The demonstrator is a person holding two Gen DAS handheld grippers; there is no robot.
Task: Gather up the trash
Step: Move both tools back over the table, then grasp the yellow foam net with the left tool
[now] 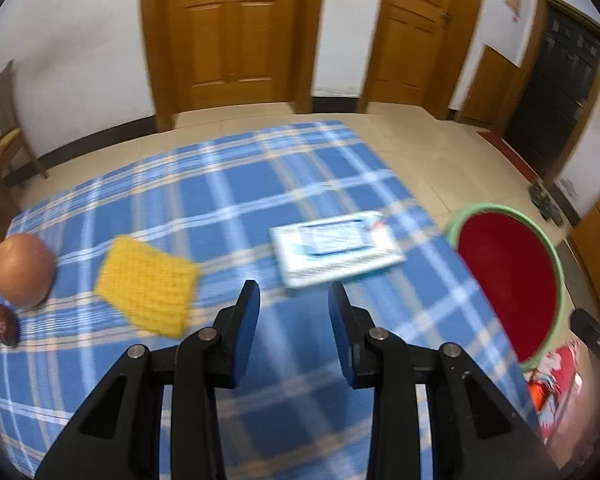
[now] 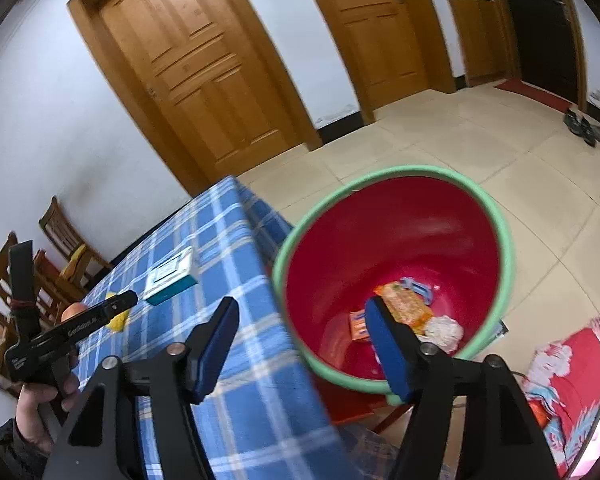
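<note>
While both claws are standing open and empty, we are hovering the right gripper (image 2: 302, 330) at lower centre over the red bucket (image 2: 396, 232). We are aiming the left gripper (image 1: 294, 304) at the white box (image 1: 336, 250), mid-frame on the checked tablecloth (image 1: 220, 200).

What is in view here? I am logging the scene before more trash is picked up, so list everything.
Plaid tablecloth: one, blue and white, covering the table.
Flat box: one, white with teal edge, on the cloth toward the bin.
Knitted pad: one, yellow, left of the box.
Round fruit: one, orange-brown, at the cloth's left edge.
Small dark object: one, reddish brown, beside the fruit; too blurred to identify.
Plastic bin: one, red with green rim, off the table's right side.
Wrappers and crumpled paper: several, orange, blue, white, on the bin's bottom.
Left gripper: open, over the cloth.
Right gripper: open, above the bin.
</note>
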